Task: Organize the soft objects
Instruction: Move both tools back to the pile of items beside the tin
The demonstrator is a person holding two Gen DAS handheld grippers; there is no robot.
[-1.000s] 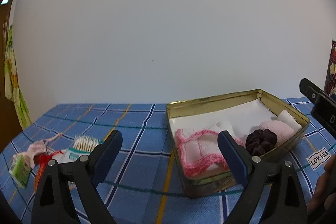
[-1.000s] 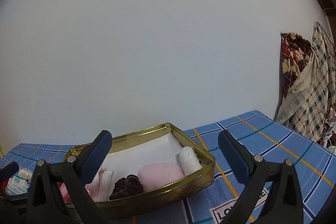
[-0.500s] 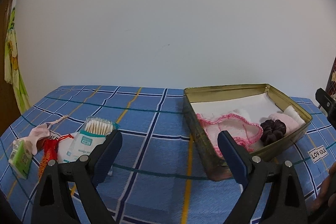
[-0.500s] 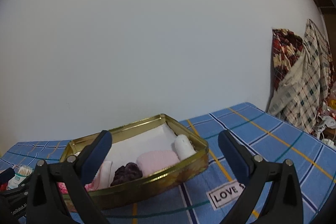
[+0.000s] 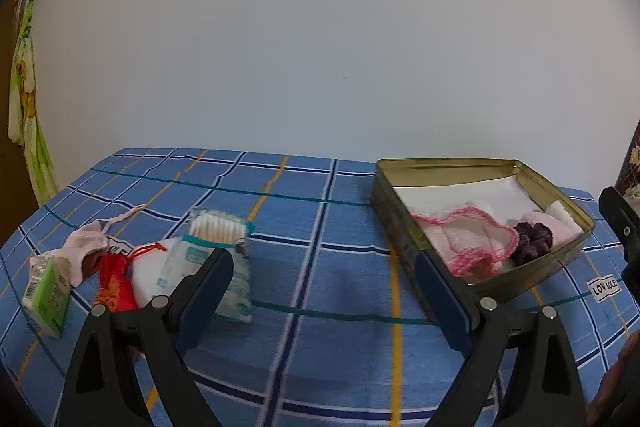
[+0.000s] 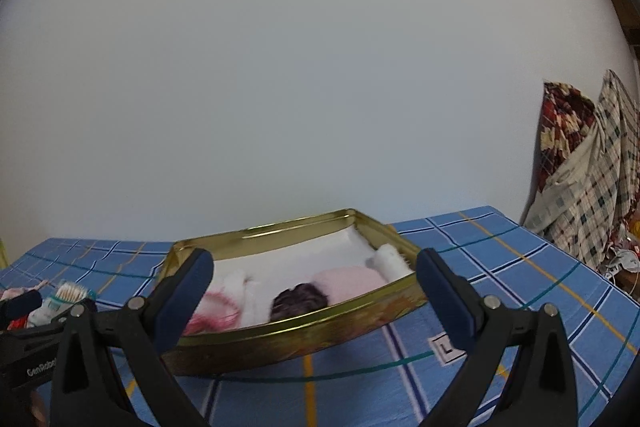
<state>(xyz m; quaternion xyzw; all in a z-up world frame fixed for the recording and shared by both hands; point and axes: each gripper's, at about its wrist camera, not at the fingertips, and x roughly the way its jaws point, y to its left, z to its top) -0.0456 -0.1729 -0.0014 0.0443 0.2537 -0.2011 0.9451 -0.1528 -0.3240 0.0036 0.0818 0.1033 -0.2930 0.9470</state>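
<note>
soft things yet to be sorted lie in a heap at the bench's left end: a pink cloth (image 5: 86, 247), a red pouch (image 5: 116, 285), a cotton swab pack (image 5: 212, 259) and a green packet (image 5: 46, 291). my left tongs (image 5: 324, 291) gape empty, nearest the swab pack; i should come down on one piece, pinching its bulk, not a loose string. the gold tin (image 6: 280, 333) already holds a pink-edged cloth (image 5: 464, 239) and a dark scrunchie (image 5: 532, 241); my right tongs (image 6: 316, 295) hang open before it. blue checked cloth (image 5: 320, 227) covers the bench, a plain white wall stands behind, and plaid fabric (image 6: 592, 167) hangs at right.
</note>
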